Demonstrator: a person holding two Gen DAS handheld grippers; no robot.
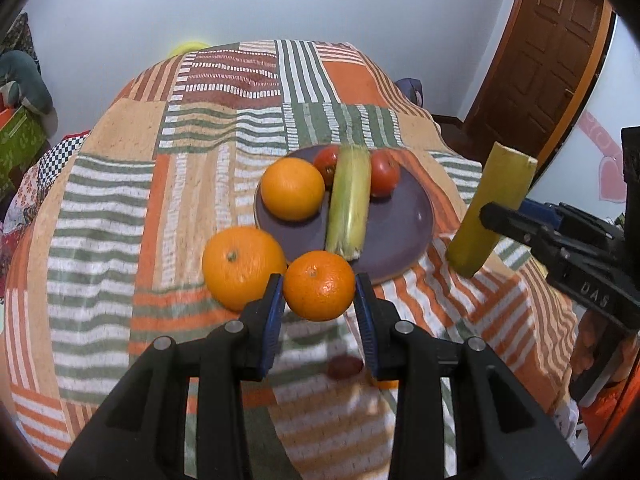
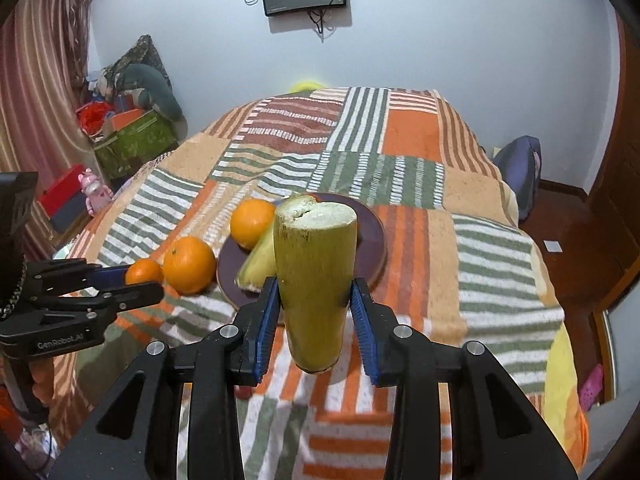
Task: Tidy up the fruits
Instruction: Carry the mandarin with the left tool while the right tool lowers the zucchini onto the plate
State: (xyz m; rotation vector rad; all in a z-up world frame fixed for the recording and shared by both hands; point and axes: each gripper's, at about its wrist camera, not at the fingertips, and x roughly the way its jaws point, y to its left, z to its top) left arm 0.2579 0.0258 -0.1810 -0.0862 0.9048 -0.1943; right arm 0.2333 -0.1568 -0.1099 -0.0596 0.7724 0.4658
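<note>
Fingers of the left gripper clamp a small orange, the right gripper's a yellow-green stalk; lower both gently onto the plate's bare side.

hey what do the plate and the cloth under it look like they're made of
The plate looks like glazed ceramic or stoneware: dull purple, smooth, with a thin paler rim, though it could be melamine. The cloth looks like woven, slightly fuzzy cotton or terry: matte, wrinkled, with striped patchwork blocks.
</note>
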